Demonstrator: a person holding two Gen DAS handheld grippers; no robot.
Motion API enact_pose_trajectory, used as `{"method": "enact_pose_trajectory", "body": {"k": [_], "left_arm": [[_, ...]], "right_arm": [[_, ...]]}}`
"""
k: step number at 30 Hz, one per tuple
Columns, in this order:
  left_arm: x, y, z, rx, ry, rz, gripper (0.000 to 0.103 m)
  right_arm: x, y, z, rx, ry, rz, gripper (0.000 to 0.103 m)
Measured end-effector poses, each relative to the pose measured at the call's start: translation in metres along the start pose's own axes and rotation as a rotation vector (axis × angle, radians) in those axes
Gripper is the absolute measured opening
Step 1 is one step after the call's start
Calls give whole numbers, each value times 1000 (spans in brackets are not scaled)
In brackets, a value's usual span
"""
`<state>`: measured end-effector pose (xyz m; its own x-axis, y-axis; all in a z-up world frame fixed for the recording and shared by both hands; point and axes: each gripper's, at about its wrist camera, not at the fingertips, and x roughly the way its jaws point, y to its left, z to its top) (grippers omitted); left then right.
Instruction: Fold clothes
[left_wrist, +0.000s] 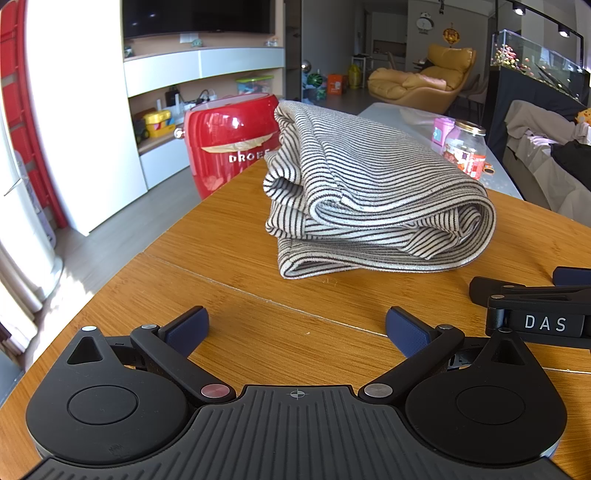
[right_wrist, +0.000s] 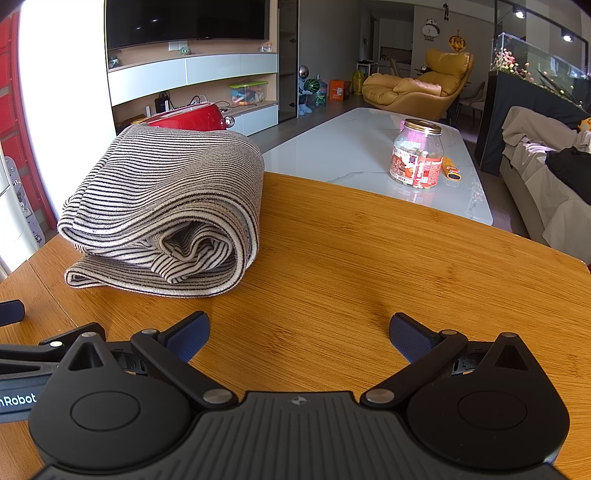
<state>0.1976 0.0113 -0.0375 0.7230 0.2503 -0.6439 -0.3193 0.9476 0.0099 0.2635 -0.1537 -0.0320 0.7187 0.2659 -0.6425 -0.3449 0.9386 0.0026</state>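
A black-and-cream striped garment (left_wrist: 373, 192) lies folded into a thick bundle on the wooden table (left_wrist: 221, 280). In the right wrist view the same garment (right_wrist: 166, 206) sits at the left. My left gripper (left_wrist: 297, 328) is open, low over the table, a short way in front of the bundle with nothing between its blue pads. My right gripper (right_wrist: 299, 334) is open too, over bare wood to the right of the bundle. The right gripper's body (left_wrist: 535, 314) shows at the right edge of the left wrist view.
A red appliance (left_wrist: 229, 140) stands beyond the table's far left edge. A white marble table (right_wrist: 369, 162) behind carries a snack jar (right_wrist: 417, 157). A sofa (right_wrist: 546, 184) lies to the right, a yellow armchair (right_wrist: 413, 88) far back.
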Motion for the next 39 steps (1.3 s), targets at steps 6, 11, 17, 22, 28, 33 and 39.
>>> {"method": "enact_pose_trajectory", "body": {"k": [6,11,17,22,28,33,39], "left_arm": [[0,0,0,0,0,0,103],[0,0,0,0,0,0,103],[0,0,0,0,0,0,103],[0,0,0,0,0,0,103],[0,0,0,0,0,0,103],[0,0,0,0,1,-5,103],[-2,5,1,24,32,-36,103]], "right_arm": [[0,0,0,0,0,0,103],[0,0,0,0,0,0,103],[0,0,0,0,0,0,103],[0,0,0,0,0,0,103],[-1,0,0,-2,0,2,103],[-1,0,-1,-7,0,7,103],[-5,2,-3,-28,0,31,103]]}}
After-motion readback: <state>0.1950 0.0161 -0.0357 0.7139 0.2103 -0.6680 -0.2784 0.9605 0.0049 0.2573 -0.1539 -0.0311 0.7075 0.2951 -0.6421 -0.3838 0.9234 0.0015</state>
